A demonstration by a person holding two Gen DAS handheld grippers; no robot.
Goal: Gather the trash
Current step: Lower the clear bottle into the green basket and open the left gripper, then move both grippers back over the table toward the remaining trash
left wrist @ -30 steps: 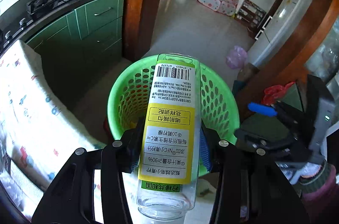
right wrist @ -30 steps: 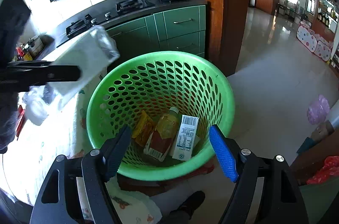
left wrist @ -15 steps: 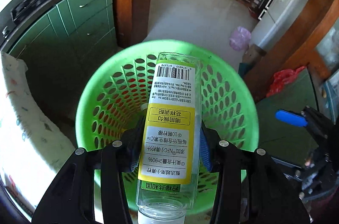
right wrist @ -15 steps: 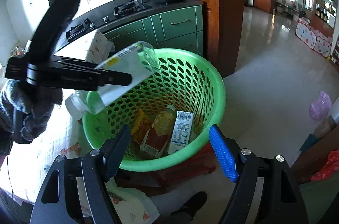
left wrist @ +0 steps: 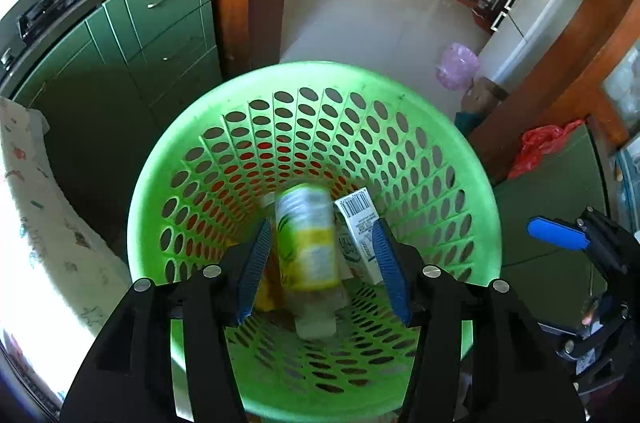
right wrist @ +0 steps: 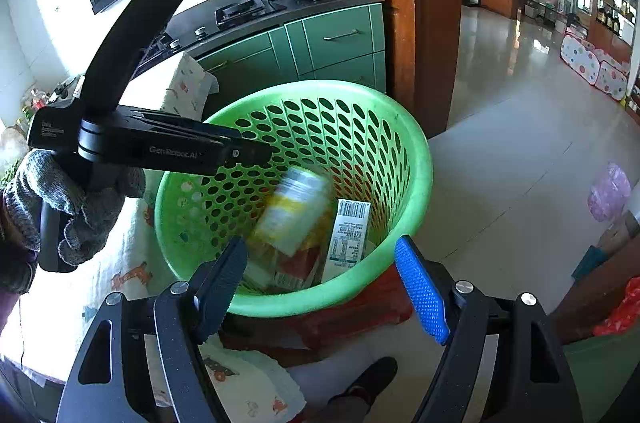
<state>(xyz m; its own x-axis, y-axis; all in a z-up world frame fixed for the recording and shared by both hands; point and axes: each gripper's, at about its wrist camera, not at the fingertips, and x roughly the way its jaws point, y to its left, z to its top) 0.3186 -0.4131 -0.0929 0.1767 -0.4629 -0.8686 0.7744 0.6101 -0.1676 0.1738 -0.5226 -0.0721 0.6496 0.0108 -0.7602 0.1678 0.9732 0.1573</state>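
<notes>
My left gripper [left wrist: 318, 263] is open above the green perforated basket [left wrist: 480, 207]. A clear bottle with a yellow label [left wrist: 308, 255] is blurred below the open fingers, falling free inside the basket. It also shows in the right wrist view [right wrist: 292, 215], inside the basket [right wrist: 416, 159]. A white carton with a barcode [left wrist: 358, 231] leans inside the basket, also seen in the right wrist view [right wrist: 346, 239], beside other wrappers. My right gripper [right wrist: 320, 291] is open and empty at the basket's near rim. The left gripper [right wrist: 260, 153] hangs over the basket's left rim.
Green kitchen cabinets [right wrist: 336, 43] and a wooden door post [right wrist: 432, 23] stand behind the basket. A patterned tablecloth [left wrist: 36, 223] covers the table on the left. A red stool [right wrist: 360, 315] bears the basket. A pink bag [right wrist: 608, 191] lies on the tiled floor.
My left gripper moved over the basket, opened, and let go of the bottle, which now drops into the basket. The right gripper stayed open and nearly still.
</notes>
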